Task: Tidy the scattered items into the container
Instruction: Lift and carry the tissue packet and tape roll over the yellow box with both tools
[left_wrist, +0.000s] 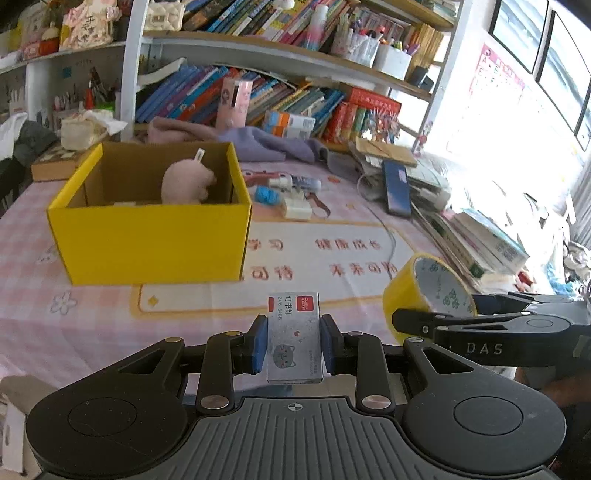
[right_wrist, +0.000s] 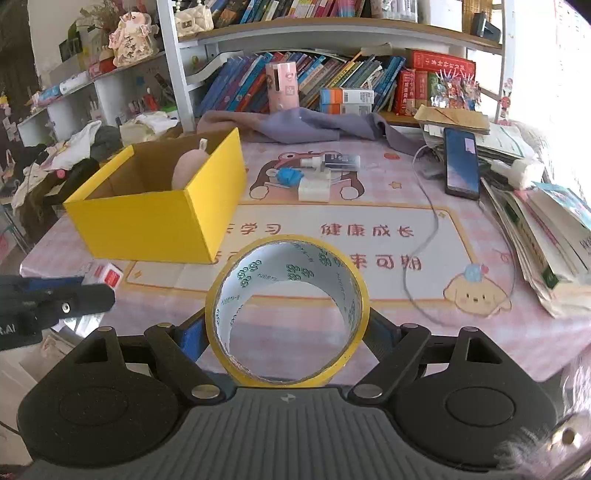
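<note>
My left gripper (left_wrist: 294, 341) is shut on a small grey staple box (left_wrist: 294, 332) with a red label and a cat drawing, held above the pink tablecloth. My right gripper (right_wrist: 288, 332) is shut on a roll of yellow tape (right_wrist: 287, 310), its blue pads pressing the roll's sides. That tape roll (left_wrist: 424, 291) and the right gripper's fingers (left_wrist: 424, 321) also show at the right of the left wrist view. The open yellow cardboard box (left_wrist: 155, 240) (right_wrist: 155, 218) stands ahead to the left, with a pink plush toy (left_wrist: 186, 182) (right_wrist: 188, 168) inside.
Behind the box lie a blue wad (right_wrist: 288, 176), a white block (right_wrist: 314, 188) and a small bottle (right_wrist: 332, 161). A phone (right_wrist: 461, 166) with a trailing cable (right_wrist: 424, 236) rests on stacked books (right_wrist: 546, 240) at right. A purple cloth (right_wrist: 306, 127) and bookshelves fill the back.
</note>
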